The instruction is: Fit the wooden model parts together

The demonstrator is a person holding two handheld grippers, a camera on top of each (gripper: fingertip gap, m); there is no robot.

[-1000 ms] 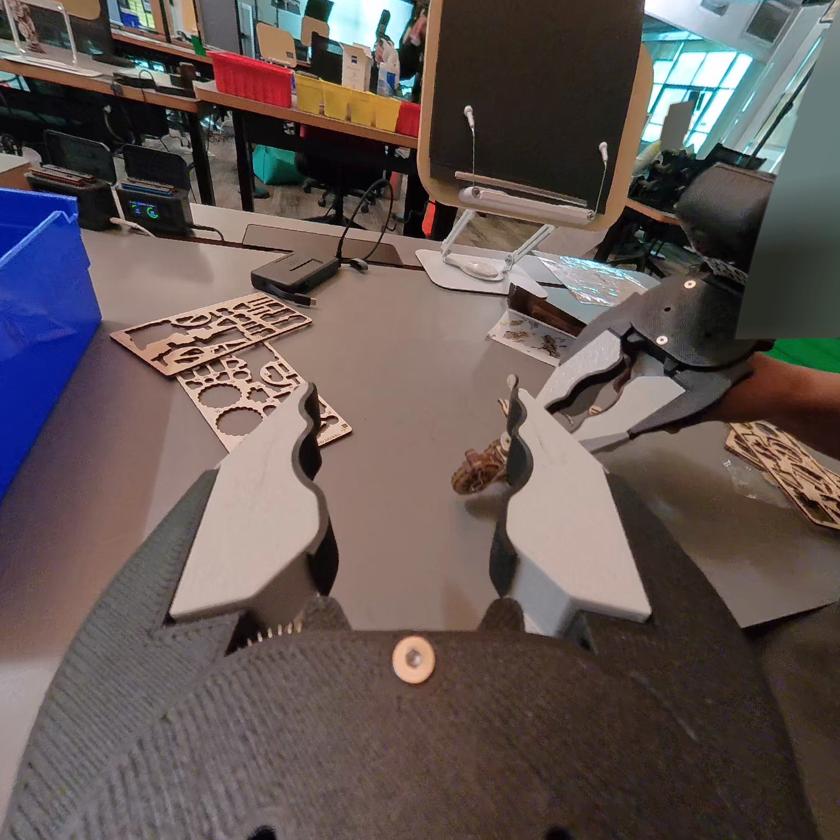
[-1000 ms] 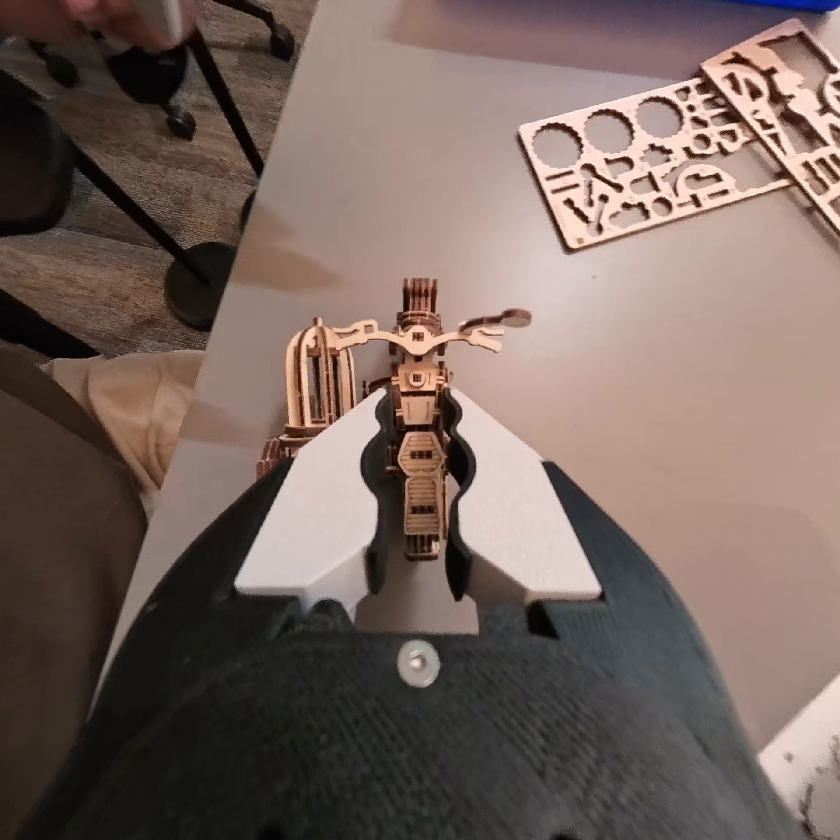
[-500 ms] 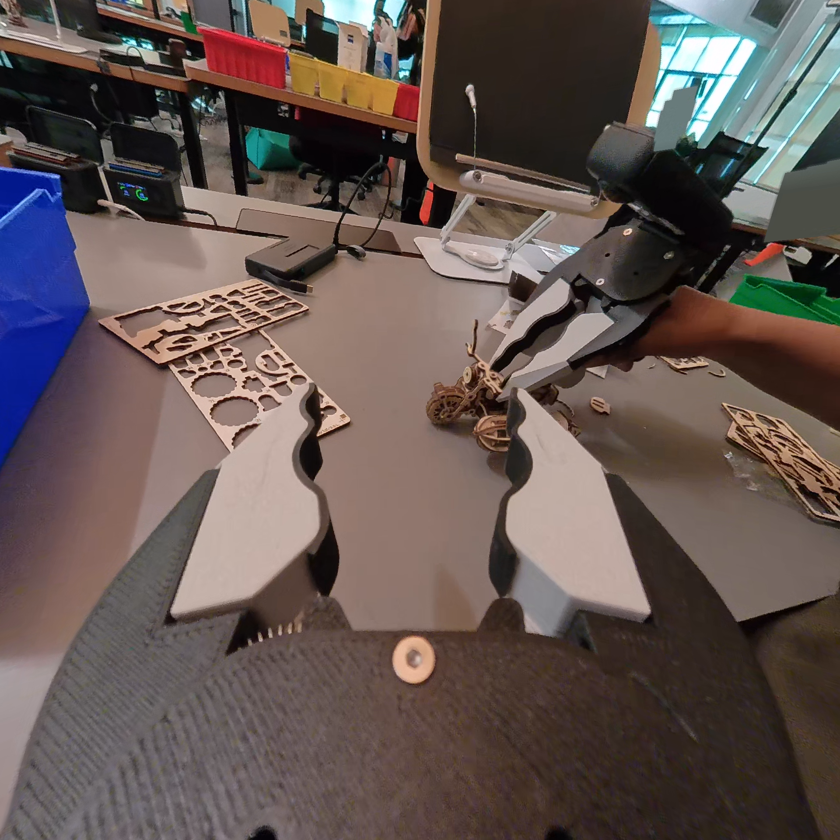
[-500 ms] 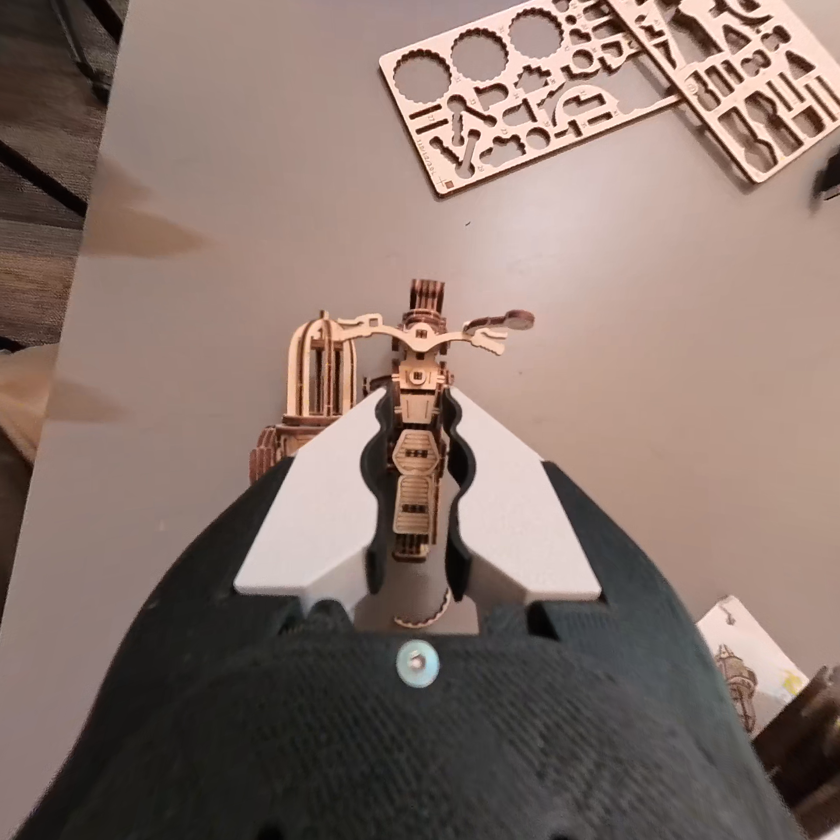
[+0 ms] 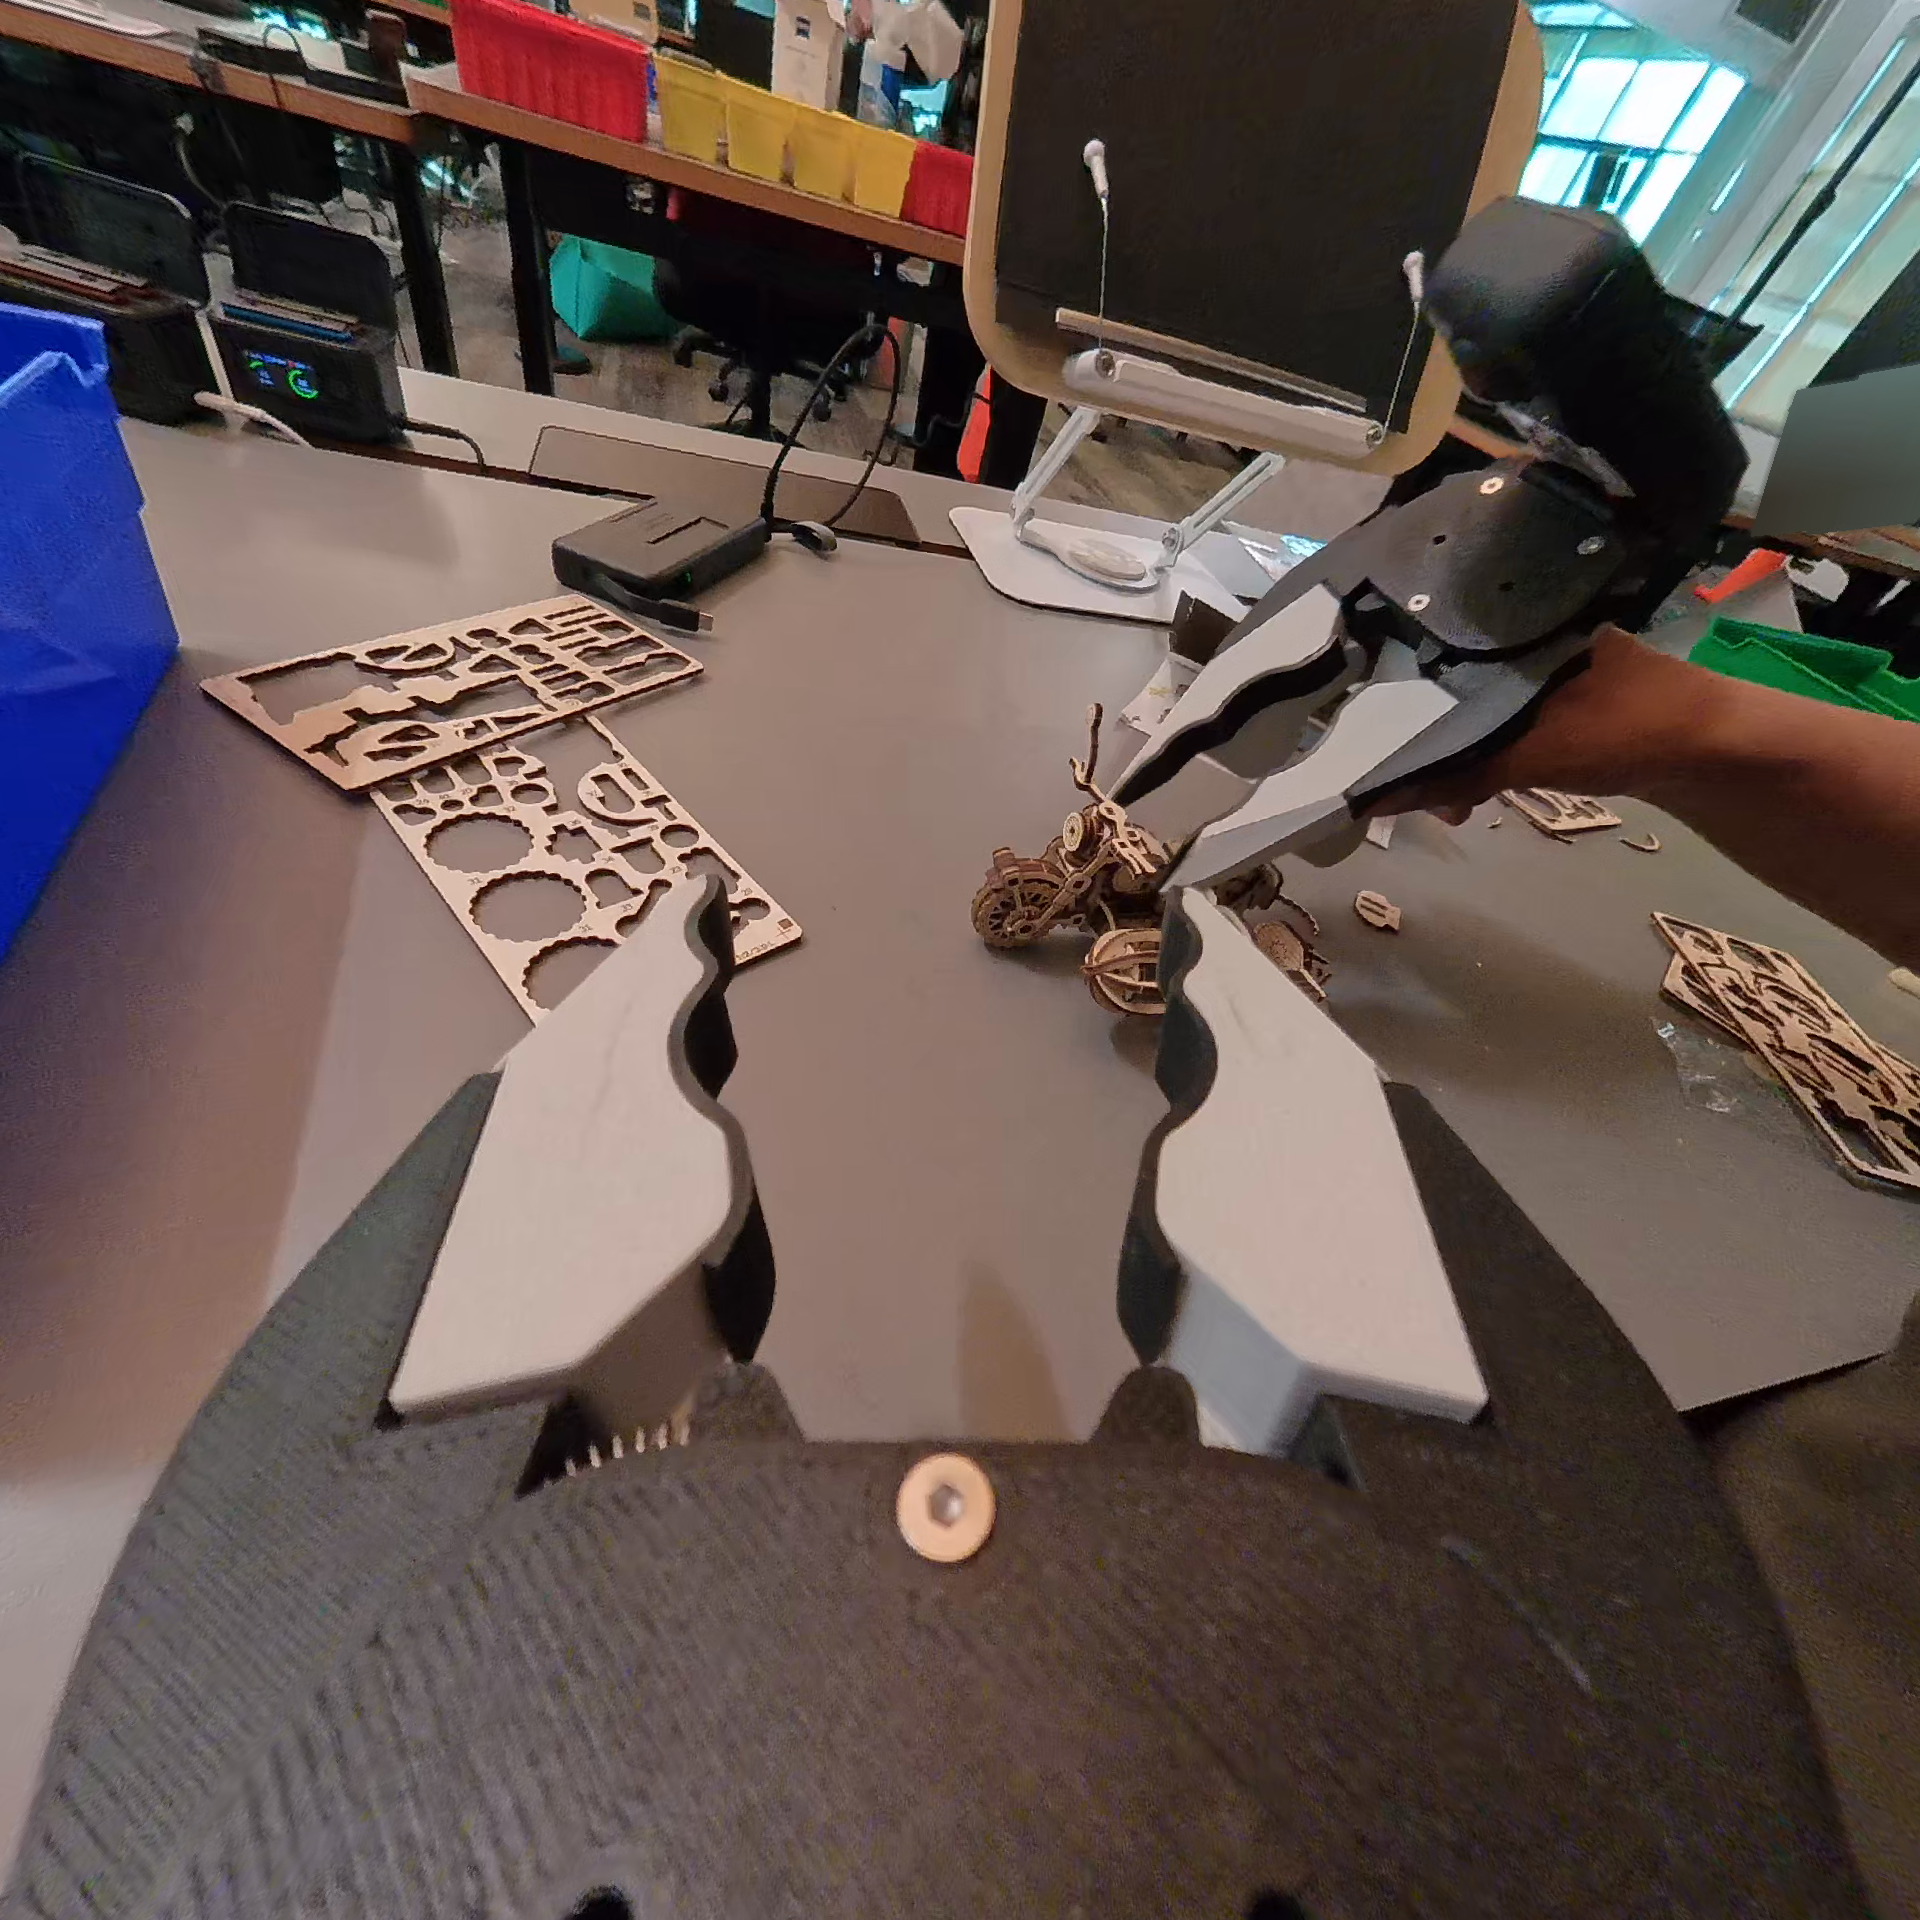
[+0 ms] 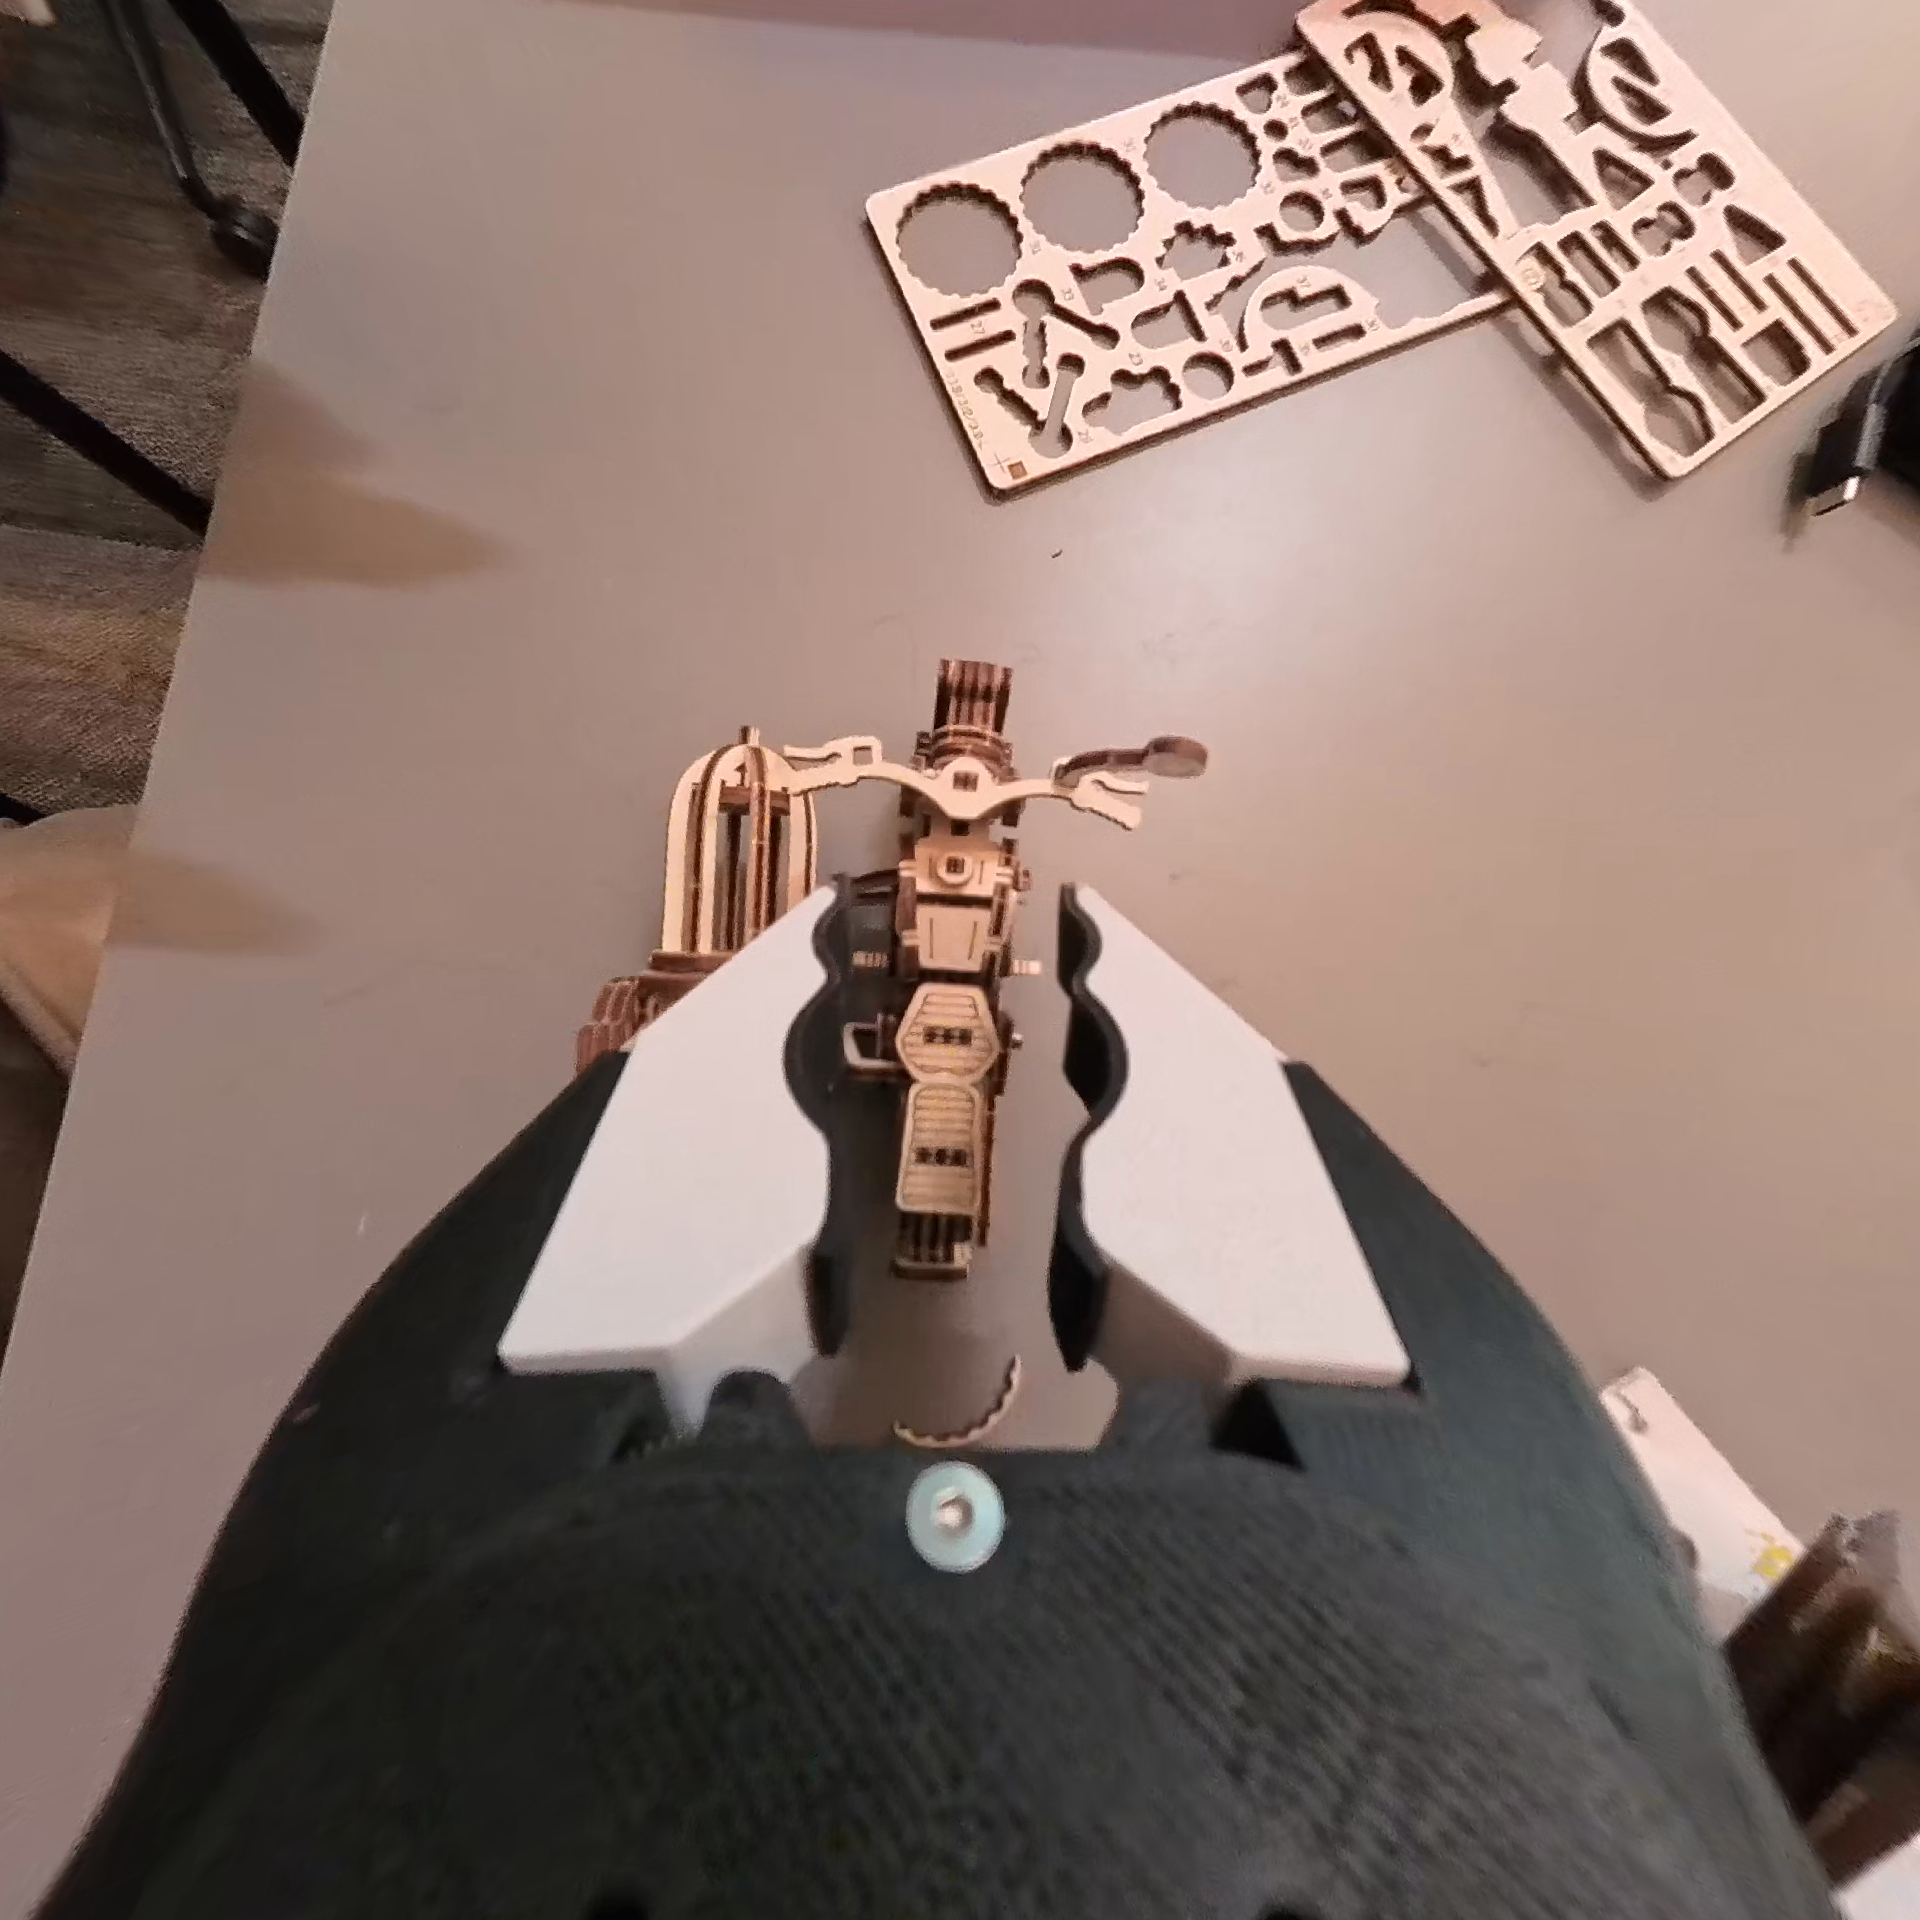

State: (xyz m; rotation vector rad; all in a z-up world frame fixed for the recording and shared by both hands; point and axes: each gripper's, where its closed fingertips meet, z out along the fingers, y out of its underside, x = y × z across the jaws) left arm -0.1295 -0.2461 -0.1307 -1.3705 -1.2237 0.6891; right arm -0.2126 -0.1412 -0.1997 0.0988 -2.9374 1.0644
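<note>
A wooden motorcycle model (image 6: 951, 1039) stands on the grey table (image 6: 1351, 779), with a wooden sidecar (image 6: 727, 842) beside its left. My right gripper (image 6: 951, 904) is open; its fingers straddle the motorcycle's seat with a gap on each side. In the left wrist view the motorcycle (image 5: 1070, 883) and sidecar (image 5: 1127, 961) sit just beyond my right fingertip, with the right gripper (image 5: 1148, 842) over them. My left gripper (image 5: 945, 899) is open and empty above the table.
Two punched-out wooden sheets (image 5: 447, 686) (image 5: 582, 873) lie at the left, more sheets (image 5: 1797, 1039) at the right. A blue bin (image 5: 62, 623), a black box (image 5: 655, 545) and a book stand (image 5: 1247, 208) stand behind. A loose gear piece (image 6: 966, 1418) lies behind the motorcycle. The table edge (image 6: 208, 582) is near the sidecar.
My right gripper carried the motorcycle to the table middle, set it down and opened its fingers off it. The left gripper stayed open and nearly still.
</note>
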